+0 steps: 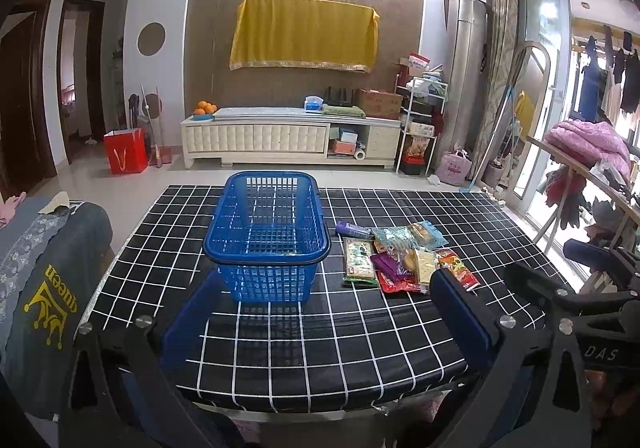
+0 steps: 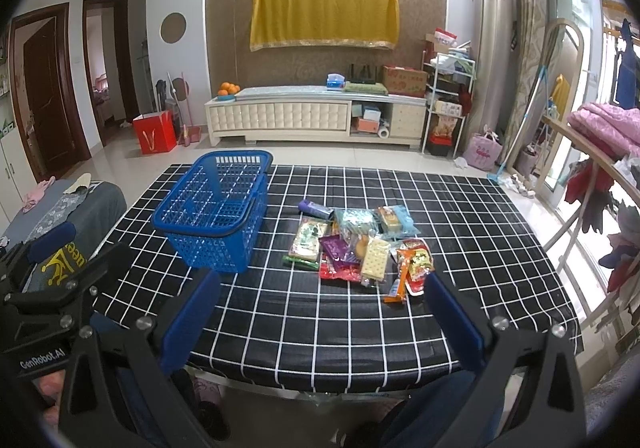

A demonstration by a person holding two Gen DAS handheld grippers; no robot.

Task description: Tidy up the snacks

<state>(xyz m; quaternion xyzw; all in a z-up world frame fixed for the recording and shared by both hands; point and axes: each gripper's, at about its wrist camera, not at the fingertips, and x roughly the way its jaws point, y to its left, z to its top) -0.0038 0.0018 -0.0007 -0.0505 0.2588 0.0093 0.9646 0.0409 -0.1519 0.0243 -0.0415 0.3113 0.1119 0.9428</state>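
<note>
Black cloth with white grid lines covers the surface point(image 1: 360, 328), and on it stand the task's things. Biggest is the blue plastic basket point(image 1: 267, 236), upright and with nothing inside, left of the middle. Just to its right, not touching it, lies the pile of snack packets point(image 2: 356, 248), flat and overlapping each other. Both grippers hover above the near edge. The left gripper point(image 1: 324, 318) has its jaws wide apart, the basket ahead between them. The right gripper point(image 2: 320, 318) also has its jaws wide apart, the snacks ahead between them, none touched.
</note>
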